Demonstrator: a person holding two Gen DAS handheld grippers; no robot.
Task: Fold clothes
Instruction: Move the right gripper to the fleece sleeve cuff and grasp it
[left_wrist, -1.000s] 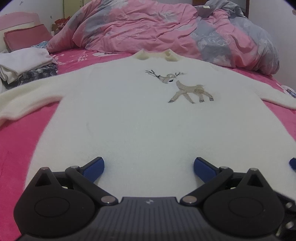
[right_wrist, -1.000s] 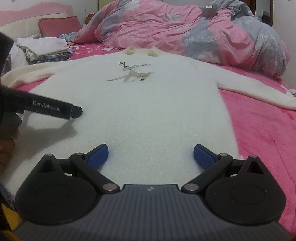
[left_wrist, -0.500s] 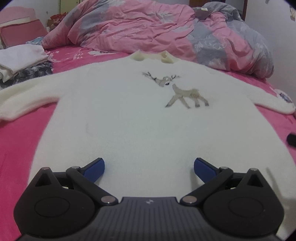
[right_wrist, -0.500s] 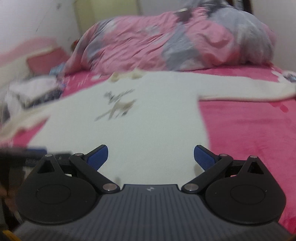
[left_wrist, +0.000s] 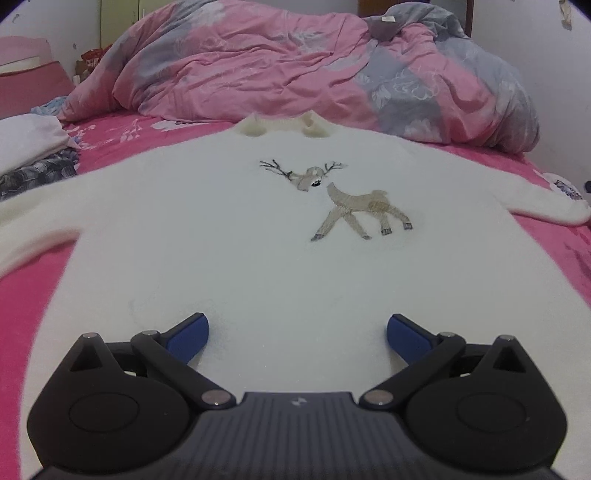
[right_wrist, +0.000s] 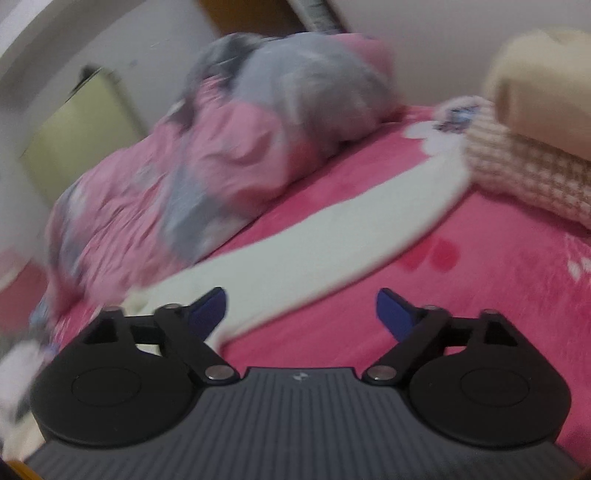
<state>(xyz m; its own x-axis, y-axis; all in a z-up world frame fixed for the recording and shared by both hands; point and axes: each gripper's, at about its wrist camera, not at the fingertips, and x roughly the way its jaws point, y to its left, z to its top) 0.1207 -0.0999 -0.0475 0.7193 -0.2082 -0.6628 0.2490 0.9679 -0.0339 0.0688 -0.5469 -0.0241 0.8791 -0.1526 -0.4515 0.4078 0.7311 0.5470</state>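
Across the pink bed (left_wrist: 22, 295) we are seeing the white sweater (left_wrist: 258, 258) lying flat, face up, both sleeves spread wide and collar at the far end. Our left gripper (left_wrist: 297, 334) is hovering over the near hem, fingers apart and empty. Our right gripper (right_wrist: 301, 308), also apart and empty, is swinging away from the body it faced 1 second ago toward the right sleeve (right_wrist: 332, 236), its view blurring. We judge the sleeve is the coming grasp for a fold inward.
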